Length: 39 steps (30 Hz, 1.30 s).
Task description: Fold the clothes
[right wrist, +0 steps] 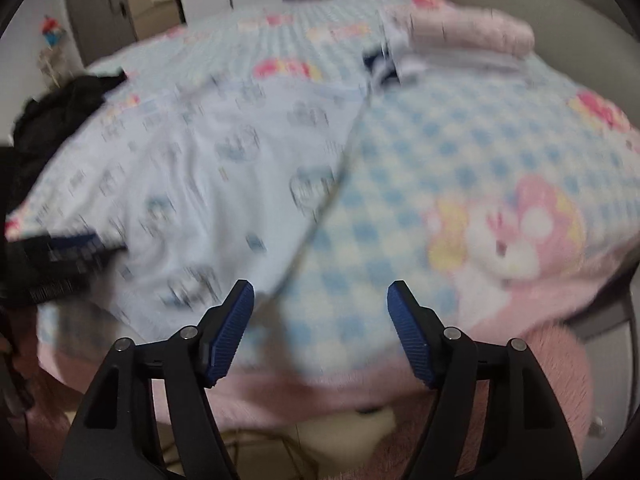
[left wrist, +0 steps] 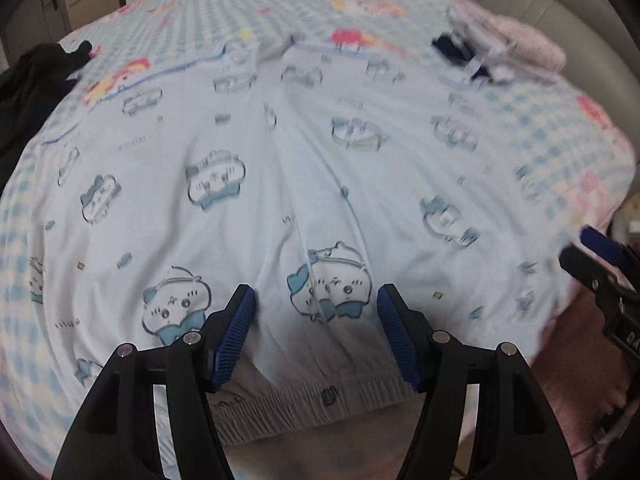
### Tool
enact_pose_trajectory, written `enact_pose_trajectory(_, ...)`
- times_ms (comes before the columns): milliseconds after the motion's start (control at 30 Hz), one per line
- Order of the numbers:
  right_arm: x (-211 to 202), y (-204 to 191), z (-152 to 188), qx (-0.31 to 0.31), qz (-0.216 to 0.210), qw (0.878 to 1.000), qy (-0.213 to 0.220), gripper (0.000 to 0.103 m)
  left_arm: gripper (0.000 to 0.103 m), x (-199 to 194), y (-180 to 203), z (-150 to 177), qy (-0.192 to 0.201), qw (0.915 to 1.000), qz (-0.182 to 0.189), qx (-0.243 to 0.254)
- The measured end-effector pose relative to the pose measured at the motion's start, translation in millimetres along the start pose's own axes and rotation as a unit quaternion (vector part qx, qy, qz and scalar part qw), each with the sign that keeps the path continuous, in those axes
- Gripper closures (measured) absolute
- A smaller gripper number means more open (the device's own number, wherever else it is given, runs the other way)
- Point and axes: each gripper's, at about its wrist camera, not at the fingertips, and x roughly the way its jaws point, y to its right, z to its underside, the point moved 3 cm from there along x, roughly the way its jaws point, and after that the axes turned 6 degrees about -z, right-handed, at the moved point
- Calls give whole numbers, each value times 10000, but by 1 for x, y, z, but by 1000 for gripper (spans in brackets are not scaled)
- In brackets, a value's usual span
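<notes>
Fingers [left wrist: 240,312] of the left gripper [left wrist: 316,312] gape empty over the flat pyjama trousers [left wrist: 280,168], seemingly to grasp near the waistband [left wrist: 304,400]; the right gripper [right wrist: 320,308] gapes empty too.

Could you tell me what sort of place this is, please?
Most likely a bedroom: pyjama bottoms lie spread on a bed with a checked blanket, folded clothes are stacked at the far side, and a door stands behind.

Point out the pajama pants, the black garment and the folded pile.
pajama pants [left wrist: 256,200], left wrist view, on the middle of the spread fabric.
black garment [left wrist: 28,76], left wrist view, on its crumpled bulk.
folded pile [right wrist: 472,36], right wrist view, on the pink top layer.
</notes>
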Motion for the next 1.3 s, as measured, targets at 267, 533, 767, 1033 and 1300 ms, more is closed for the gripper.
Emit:
enact_pose_trajectory(267,52,-45,-36,-492,-341,9980,-196,36,35,19,5,-36,99,9997,-174,171)
enact_pose_trajectory(533,50,-3,-23,52,-464,9989,-3,32,29,6,-26,-33,364,9983,274,-366)
enact_pose_trajectory(767,75,5,-44,219,-104,9997,10,33,29,17,4,-60,396,9991,24,179)
enact_pose_trajectory(1033,59,30,-31,617,106,9977,263,33,28,17,-20,-61,213,9984,-306,-417)
enact_pose_trajectory(1300,61,6,-30,426,-361,9982,218,33,28,20,23,-50,206,9993,26,303)
